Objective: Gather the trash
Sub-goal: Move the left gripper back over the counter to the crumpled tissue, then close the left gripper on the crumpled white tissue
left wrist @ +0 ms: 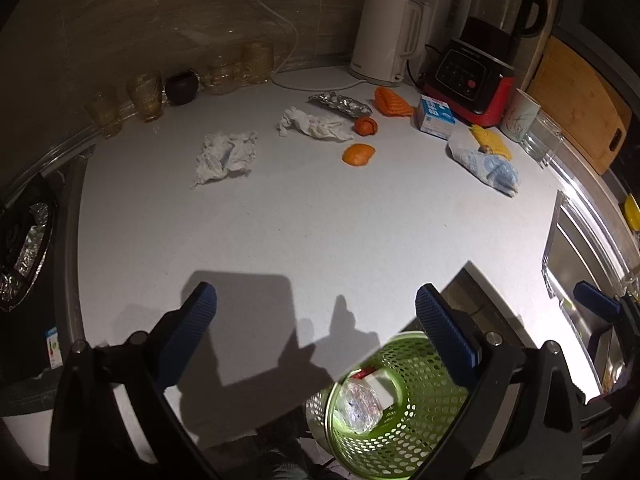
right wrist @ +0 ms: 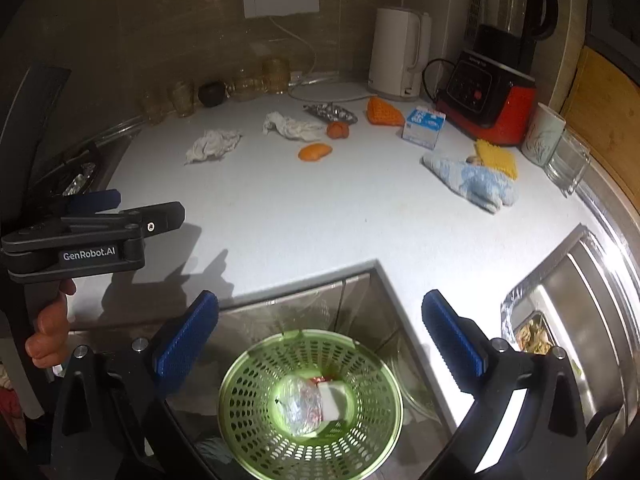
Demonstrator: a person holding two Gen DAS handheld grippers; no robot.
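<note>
A green perforated basket (right wrist: 256, 364) stands on the floor below the counter's front edge and holds a crumpled clear wrapper (right wrist: 298, 404) and a white block (right wrist: 332, 400); the basket also shows in the left wrist view (left wrist: 416, 432). My right gripper (right wrist: 320, 328) is open and empty above the basket. My left gripper (left wrist: 316, 320) is open and empty over the counter's front part. On the white counter (left wrist: 300, 220) lie two crumpled tissues (left wrist: 226, 156) (left wrist: 312, 122), a foil wad (left wrist: 340, 103), orange peels (left wrist: 359, 154) (left wrist: 366, 126), an orange net (left wrist: 392, 102) and a milk carton (left wrist: 436, 116).
A blue-white cloth (left wrist: 486, 166) with a yellow sponge (left wrist: 490, 142) lies at the right. A kettle (left wrist: 386, 38), blender (left wrist: 480, 52), cup (left wrist: 520, 114) and glasses (left wrist: 146, 94) line the back wall. A steel sink (right wrist: 580, 320) is at the right, a stove (left wrist: 24, 248) at the left.
</note>
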